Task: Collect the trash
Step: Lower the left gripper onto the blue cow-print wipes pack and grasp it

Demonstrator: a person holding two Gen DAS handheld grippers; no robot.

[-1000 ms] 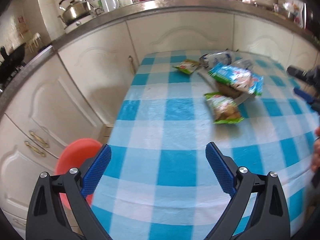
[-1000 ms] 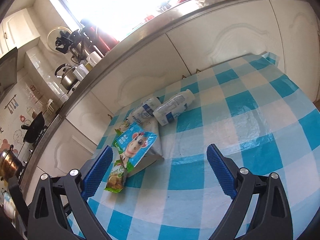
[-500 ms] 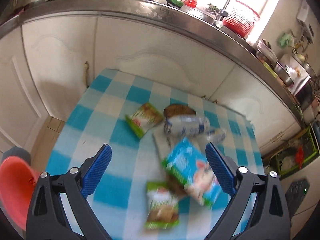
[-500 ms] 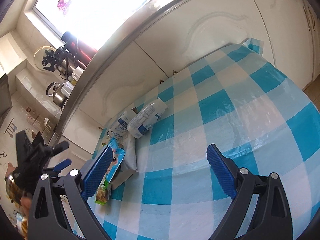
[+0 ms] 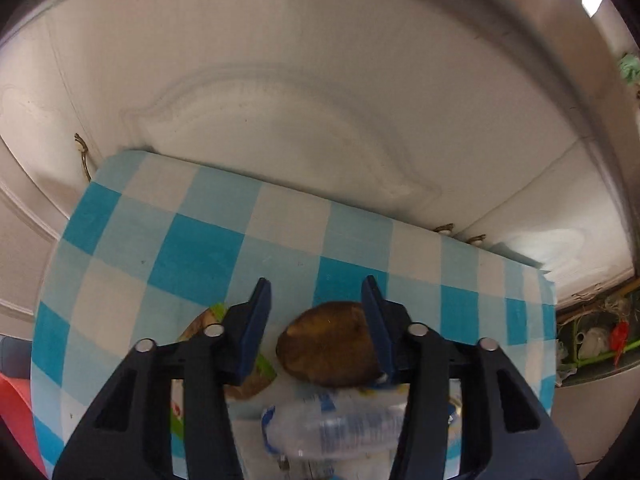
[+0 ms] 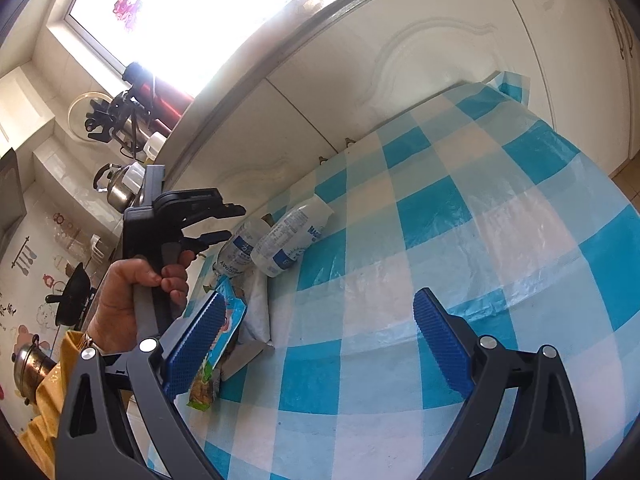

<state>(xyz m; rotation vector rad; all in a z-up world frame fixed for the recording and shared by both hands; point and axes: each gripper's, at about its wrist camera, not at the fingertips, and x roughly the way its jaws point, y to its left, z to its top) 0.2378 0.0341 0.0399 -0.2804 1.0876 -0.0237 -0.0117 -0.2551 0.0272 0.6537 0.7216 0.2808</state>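
My left gripper (image 5: 316, 292) hovers over the far end of the blue-checked table (image 5: 192, 248), jaws partly closed but open and empty. A brown round piece of trash (image 5: 328, 348) lies just below, by the right finger. A clear plastic bottle (image 5: 336, 428) and a green snack wrapper (image 5: 260, 376) lie under it. My right gripper (image 6: 316, 328) is wide open and empty above the table (image 6: 460, 220). It sees two plastic bottles (image 6: 288, 236), a blue snack bag (image 6: 230, 320), a green wrapper (image 6: 204, 388) and the left gripper (image 6: 224, 220) in a hand.
White cabinet doors (image 5: 300, 100) under a steel counter edge stand right behind the table. A red bin (image 5: 14, 412) shows at the lower left. A kettle (image 6: 120, 188) and kitchenware sit on the counter. A white flat packet (image 6: 256, 308) lies beside the bottles.
My left gripper moved forward and down over the far trash pile and its jaws narrowed. My right gripper stayed wide open and shifted slightly; the left gripper came closer to the bottles in its view.
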